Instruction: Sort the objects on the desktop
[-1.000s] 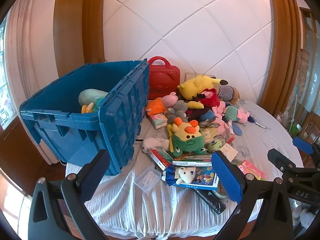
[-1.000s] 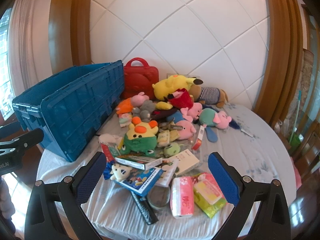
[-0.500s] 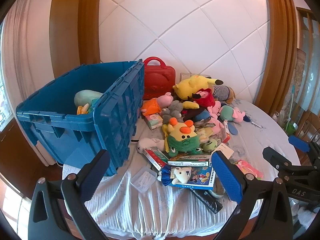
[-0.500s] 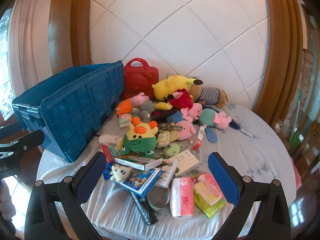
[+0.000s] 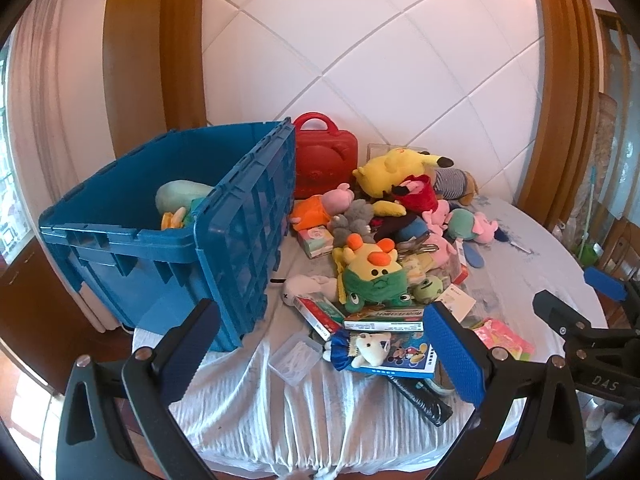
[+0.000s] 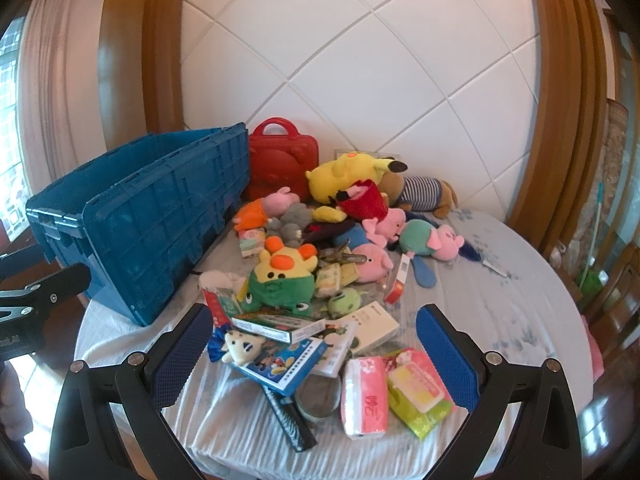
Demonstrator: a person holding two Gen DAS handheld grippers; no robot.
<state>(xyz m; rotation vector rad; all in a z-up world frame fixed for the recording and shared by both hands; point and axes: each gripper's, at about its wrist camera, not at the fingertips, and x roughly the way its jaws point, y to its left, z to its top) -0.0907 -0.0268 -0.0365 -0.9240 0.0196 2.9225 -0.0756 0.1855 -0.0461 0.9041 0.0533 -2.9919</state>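
Sorting looks barely begun: the blue crate point(image 5: 168, 236) at ten o'clock holds only a pale green plush point(image 5: 182, 196), while the toy and box heap point(image 6: 316, 264) fills the table's centre. Left gripper point(image 5: 320, 352) and right gripper point(image 6: 316, 354) both hover wide and empty at six o'clock.

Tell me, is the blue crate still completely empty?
No, the left wrist view shows a pale green plush already lying inside the blue crate.
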